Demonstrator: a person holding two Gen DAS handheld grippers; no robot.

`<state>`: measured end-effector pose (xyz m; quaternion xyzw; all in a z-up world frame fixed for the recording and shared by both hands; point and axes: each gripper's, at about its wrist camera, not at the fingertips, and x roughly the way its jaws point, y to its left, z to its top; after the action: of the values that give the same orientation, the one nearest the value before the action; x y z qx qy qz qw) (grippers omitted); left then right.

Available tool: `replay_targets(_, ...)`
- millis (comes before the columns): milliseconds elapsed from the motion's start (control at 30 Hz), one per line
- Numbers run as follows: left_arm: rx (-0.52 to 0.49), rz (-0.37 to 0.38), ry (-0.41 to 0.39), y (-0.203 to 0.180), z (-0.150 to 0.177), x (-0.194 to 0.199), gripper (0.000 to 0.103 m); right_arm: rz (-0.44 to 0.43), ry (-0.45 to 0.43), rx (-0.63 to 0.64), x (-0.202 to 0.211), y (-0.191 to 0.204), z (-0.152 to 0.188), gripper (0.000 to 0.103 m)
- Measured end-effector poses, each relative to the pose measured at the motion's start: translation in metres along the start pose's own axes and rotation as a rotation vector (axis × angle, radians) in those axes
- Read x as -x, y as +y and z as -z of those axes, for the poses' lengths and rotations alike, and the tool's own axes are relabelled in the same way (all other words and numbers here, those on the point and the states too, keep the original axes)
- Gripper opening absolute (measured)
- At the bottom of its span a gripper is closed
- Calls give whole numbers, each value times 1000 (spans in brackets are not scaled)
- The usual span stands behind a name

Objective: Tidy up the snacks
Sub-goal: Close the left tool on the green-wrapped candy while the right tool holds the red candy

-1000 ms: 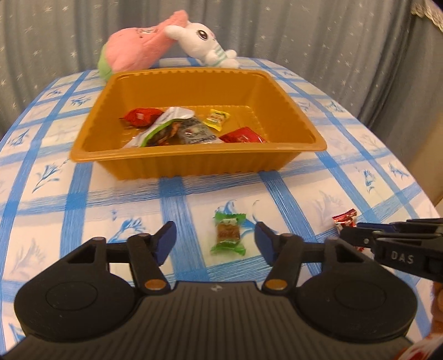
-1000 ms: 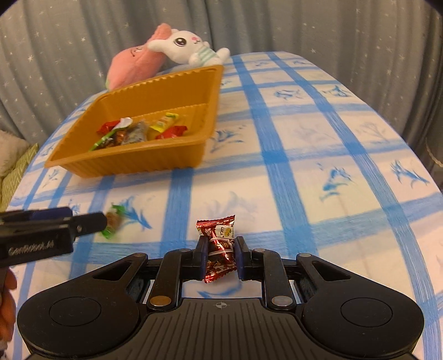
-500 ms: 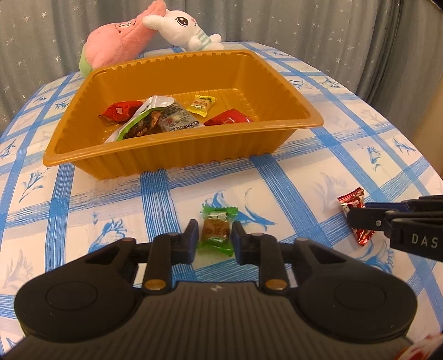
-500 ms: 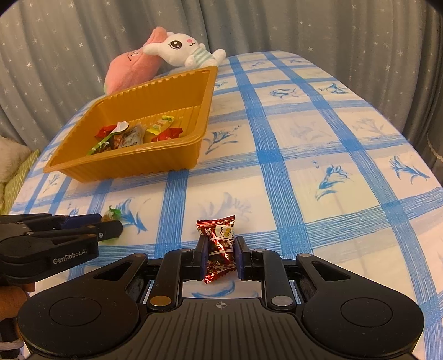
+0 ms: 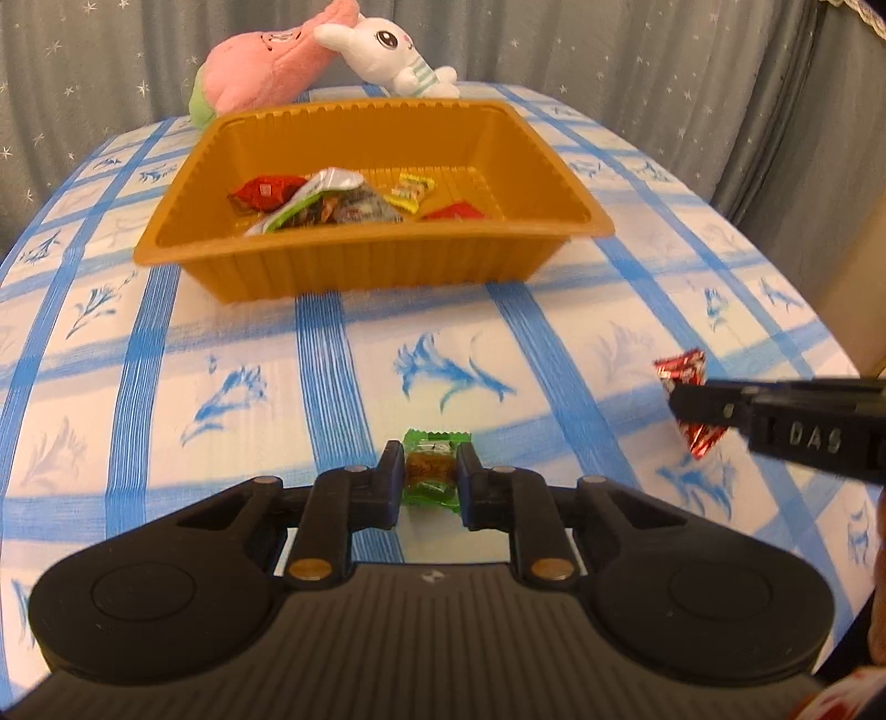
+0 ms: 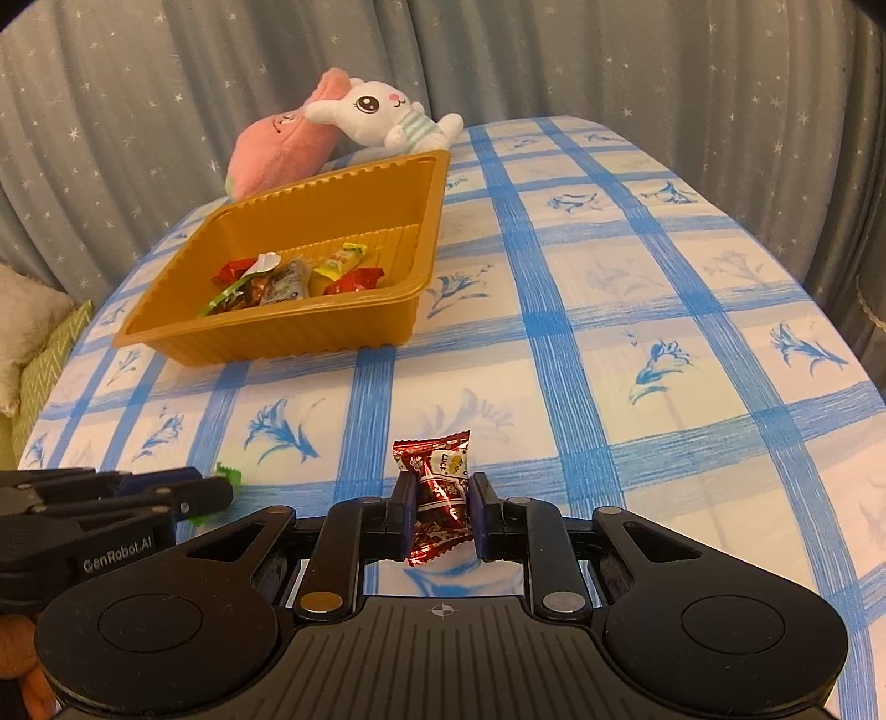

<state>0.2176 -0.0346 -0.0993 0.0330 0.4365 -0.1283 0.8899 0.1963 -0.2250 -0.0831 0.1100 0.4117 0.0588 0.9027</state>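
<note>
At the bottom centre of the left wrist view, the left hand-held gripper (image 5: 429, 479) is pinching a green-wrapped candy (image 5: 431, 468), its jaws having just been closing onto the wrapper, with the candy sitting low over the surface (image 5: 554, 343), a blue-and-white checked cloth with flower prints. At the bottom centre of the right wrist view, the right hand-held gripper (image 6: 441, 512) is clamping a dark red-wrapped candy (image 6: 437, 487), whose top is poking up above the pads. Both candies are sitting well short of the orange tray (image 5: 387, 266), which is occupying the upper middle of the left view and the upper left of the right view. Inside the tray, several snacks are already lying together: a silver-and-green packet (image 5: 324, 205), a yellow candy (image 5: 411, 191) and two red-wrapped pieces. No other loose snacks are showing on the cloth. Judging from this, most of the sorting appears done, and these two gripped candies are the remaining ones to carry across and drop in the tray. Behind the tray, a pink plush (image 5: 260, 55) and a white rabbit plush (image 5: 387, 47) are resting against a grey starred curtain (image 5: 637, 50).
</note>
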Motion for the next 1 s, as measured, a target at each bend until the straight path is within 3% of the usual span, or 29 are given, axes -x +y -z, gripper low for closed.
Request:
replay_targets(500,-31,-16,12,-7,14,0,18,3,2,-8,13,-3,11,20)
replay_targets(1000,48,-44,-33,-10,13,54,18,-36,-50,20,48,13,8,20)
